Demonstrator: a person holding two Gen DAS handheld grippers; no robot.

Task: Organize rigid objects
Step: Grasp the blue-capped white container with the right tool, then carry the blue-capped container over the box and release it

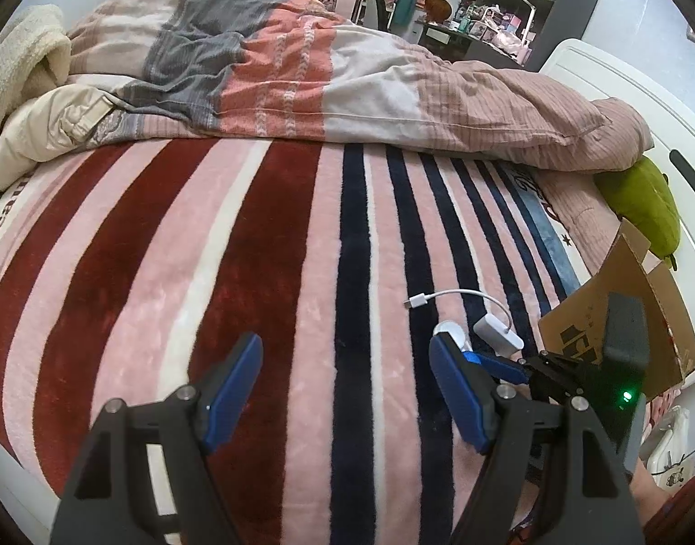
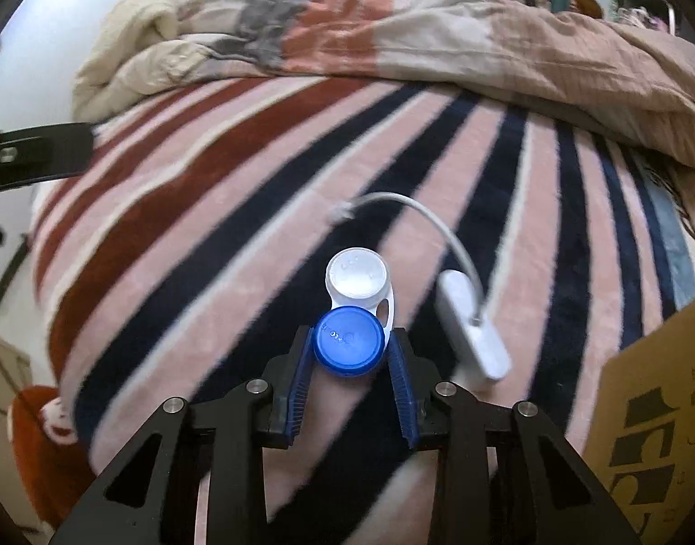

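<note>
Gripping the contact lens case (image 2: 354, 313) by its blue cap, the right gripper (image 2: 351, 354) has its two blue pads against the cap's sides, one on each flank, with the jaws drawn in narrow around it; the white cap at the other end of the case sticks out ahead of the fingertips, free and unsupported. The case lies low on the striped blanket (image 2: 238, 209), on a dark stripe, with a white adapter (image 2: 472, 327) and its short curved cable just beside it on the right, not touching. To do this step well, I judge the pads should stay square on the round cap, since a smooth cap can squirt out of a pinch, and the lift should go straight up so the white end does not drag in the plush pile or catch the cable. The cardboard box (image 2: 656, 408) stands open at the near right and looks the likely place for it, though that is only a guess. The left gripper (image 1: 347, 359) hangs with its jaws wide apart and nothing between them, over bare blanket. The bed is soft and yielding, with a rumpled duvet (image 1: 338, 77) heaped across the far end, a green cushion (image 1: 642, 204) at the right edge, and crowded shelves (image 1: 511, 4) beyond.
</note>
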